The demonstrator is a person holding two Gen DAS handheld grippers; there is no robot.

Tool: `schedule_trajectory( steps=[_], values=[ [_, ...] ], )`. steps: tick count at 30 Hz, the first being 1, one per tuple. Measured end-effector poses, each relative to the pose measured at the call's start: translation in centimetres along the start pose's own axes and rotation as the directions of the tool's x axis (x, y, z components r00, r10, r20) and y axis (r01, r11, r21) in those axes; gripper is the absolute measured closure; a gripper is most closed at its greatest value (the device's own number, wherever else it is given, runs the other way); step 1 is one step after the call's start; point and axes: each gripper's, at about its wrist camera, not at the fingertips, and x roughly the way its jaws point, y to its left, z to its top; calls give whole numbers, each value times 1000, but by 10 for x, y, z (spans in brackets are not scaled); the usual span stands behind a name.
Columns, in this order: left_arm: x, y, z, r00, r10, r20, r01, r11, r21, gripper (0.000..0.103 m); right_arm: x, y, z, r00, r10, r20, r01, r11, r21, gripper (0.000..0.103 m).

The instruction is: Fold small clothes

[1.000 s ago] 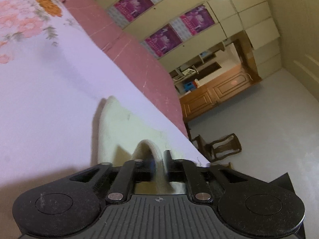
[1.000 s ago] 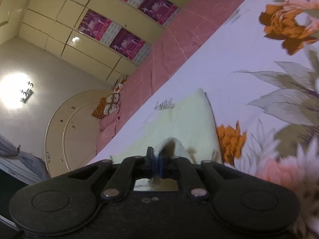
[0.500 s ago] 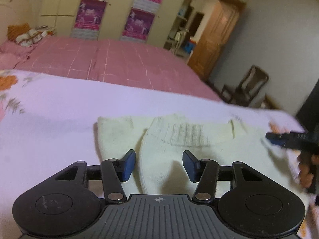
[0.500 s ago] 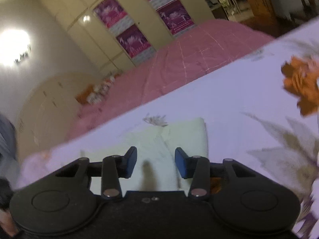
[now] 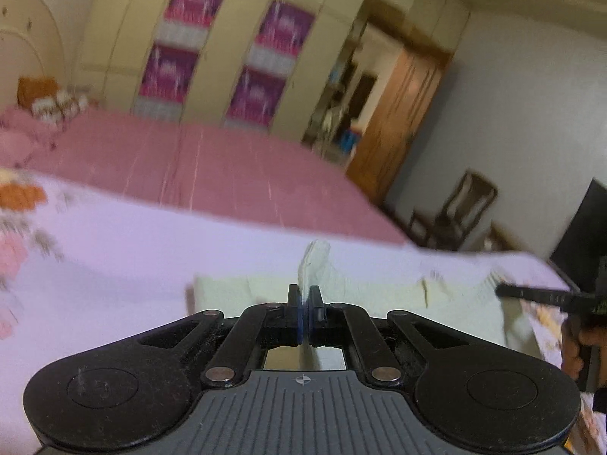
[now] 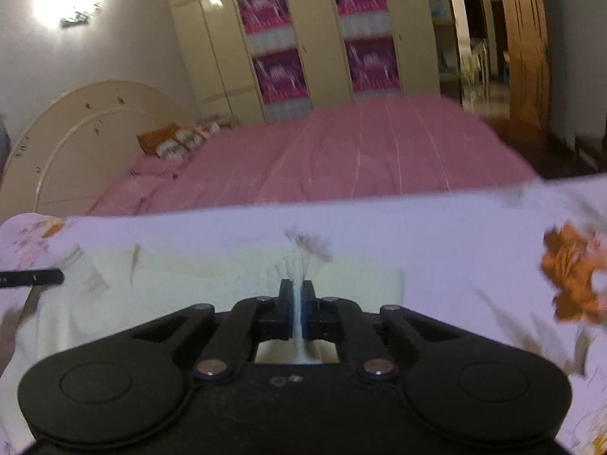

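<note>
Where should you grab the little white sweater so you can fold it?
Grab the near edge, one pinch toward each side, coming in low from the front. The white sweater lies flat on the flowery sheet, so only a pinched-up ridge gives a hold. The left gripper and the right gripper are each shut on such a ridge.

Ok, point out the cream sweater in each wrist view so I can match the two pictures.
Left wrist view: the cream sweater lies lower centre on the flowered sheet, a fold pinched in the left hand-held gripper.
Right wrist view: the sweater lies lower left of centre, a fold pinched in the right hand-held gripper.
Shared landmark: the purple-panelled wardrobe behind the pink bed.
</note>
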Motion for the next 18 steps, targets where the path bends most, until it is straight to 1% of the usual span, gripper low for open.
schedule_trajectory(
  steps=[2,4,6,11,14,18],
  values=[
    [-3,3,4,999,11,37,-11,1000,-21,101,-2,2,5,999,-16,36,16,1000,-20,98],
    [-1,6,7,999,18,42,-16,999,-49,101,1,-3,9,998,-26,58,26,1000,-4,98],
    [7,5,7,999,38,25,-37,997,-64,101,5,-10,14,997,-40,61,38,999,22,98],
    [42,3,-4,991,113,-75,-119,988,-93,101,34,-26,14,997,-75,-7,75,992,105,98],
    [49,7,-9,988,128,-91,-137,985,-105,101,45,-32,6,995,-93,-40,97,987,131,98],
    [56,6,-14,984,144,-109,-155,984,-93,100,54,-33,-5,989,-124,-79,133,984,121,98]
  ],
)
